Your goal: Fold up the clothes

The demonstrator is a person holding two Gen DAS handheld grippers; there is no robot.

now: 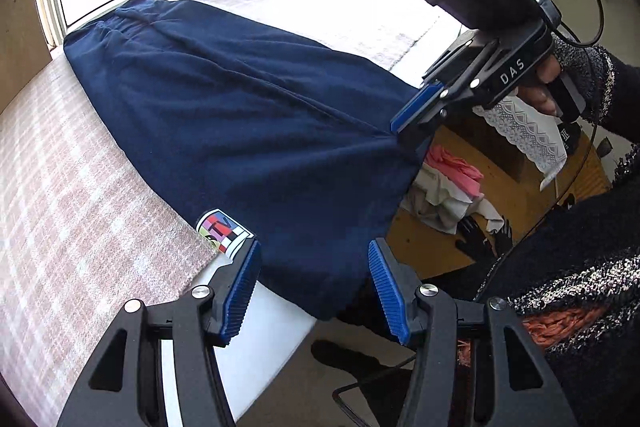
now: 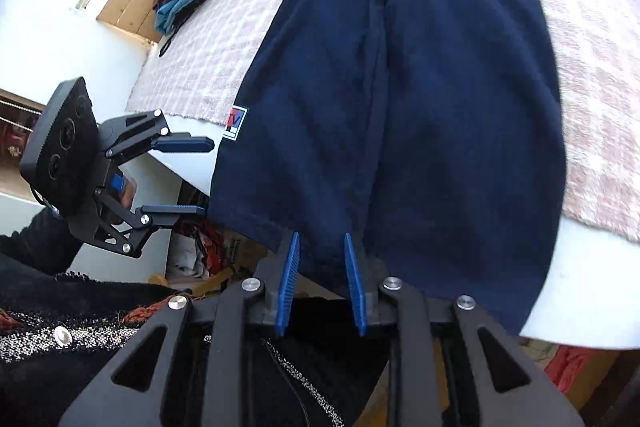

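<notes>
Between my right gripper (image 2: 320, 283) jaws sits the hem of the blue shorts (image 2: 400, 87). The jaws are pinched in on the cloth at the middle seam. My left gripper (image 1: 314, 291) has its jaws wide apart and holds nothing. Its hem corner hangs just ahead at 12 o'clock, by the little colored patch (image 1: 224, 229). The shorts lie long on the bed (image 1: 60, 187), and run away from both grippers toward 12 o'clock. I think my left gripper must grab its corner next, and it is already near.
</notes>
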